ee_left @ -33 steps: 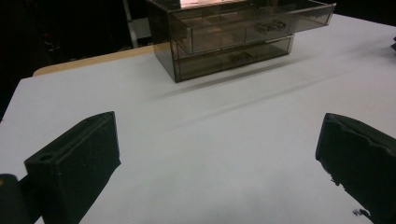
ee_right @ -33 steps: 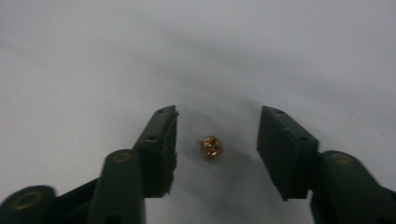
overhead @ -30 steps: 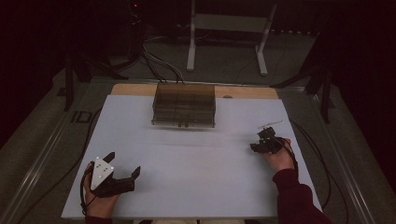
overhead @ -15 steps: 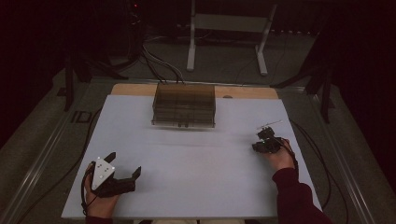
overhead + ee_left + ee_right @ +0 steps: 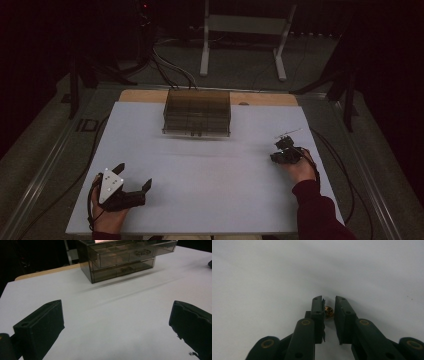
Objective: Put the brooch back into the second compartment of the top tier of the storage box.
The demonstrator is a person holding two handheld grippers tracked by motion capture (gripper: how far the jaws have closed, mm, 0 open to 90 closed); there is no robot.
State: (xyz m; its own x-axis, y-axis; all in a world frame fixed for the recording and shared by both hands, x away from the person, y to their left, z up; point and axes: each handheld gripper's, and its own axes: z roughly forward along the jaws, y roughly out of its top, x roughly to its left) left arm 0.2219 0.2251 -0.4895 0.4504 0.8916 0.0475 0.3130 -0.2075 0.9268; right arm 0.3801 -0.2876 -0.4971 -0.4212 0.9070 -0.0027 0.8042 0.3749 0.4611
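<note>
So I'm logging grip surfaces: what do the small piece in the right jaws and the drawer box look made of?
Small piece: probably metal, shiny brass-gold with bright glints. Drawer box: likely smoky clear plastic, glossy; its contents show through the walls.

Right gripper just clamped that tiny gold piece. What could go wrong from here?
1. The right gripper has just closed on the small gold piece, which sits between the jaws well below their tips; a small, round part may slip out on lifting.
2. The drawer box is far across the white table; a drop on the way may roll off.
3. The left gripper rests open, far away, no backup.
</note>
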